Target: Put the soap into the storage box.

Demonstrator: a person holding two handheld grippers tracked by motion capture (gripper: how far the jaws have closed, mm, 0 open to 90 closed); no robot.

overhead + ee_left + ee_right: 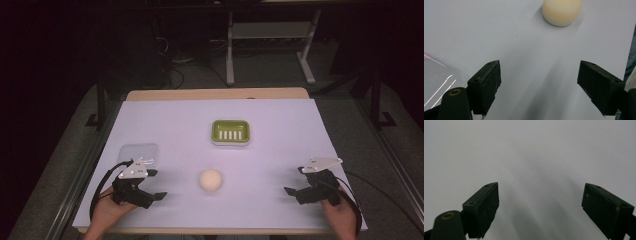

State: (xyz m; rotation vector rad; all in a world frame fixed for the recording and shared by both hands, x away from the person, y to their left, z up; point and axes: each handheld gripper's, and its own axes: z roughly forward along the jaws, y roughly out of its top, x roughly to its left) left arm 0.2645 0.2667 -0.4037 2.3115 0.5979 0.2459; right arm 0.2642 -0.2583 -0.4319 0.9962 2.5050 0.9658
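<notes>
**Both grippers spread, round soap waiting between them**

Right now the left gripper point(150, 192) is hovering low over the near left of the table with its jaws spread wide and nothing between them. Its own camera is looking along those jaws toward the cream round soap point(562, 12), which is lying ahead and a little to the right of the jaw line. The right gripper point(296, 186) is sitting at the near right, its jaws likewise spread and holding nothing, pointing inward across bare sheet.

The soap point(210, 180) is resting on the table between the two grippers, near the front edge, apart from both. Behind it, toward the middle of the table, the green soap dish point(230, 132) is standing with its slotted white insert showing. A clear plastic lid point(139, 151) is lying flat just beyond the left gripper.

Judging from the layout, the step in hand is reaching for the soap. Doing it well is likely meaning turning the left jaws so the soap sits centred between them, and closing gently across its widest part, since a smooth rounded bar could be slipping or rolling out of a pinch.

The white sheet point(280, 120) is covering a wooden tabletop; beyond it the room is dark, with grey carpet, table legs and cables.
</notes>
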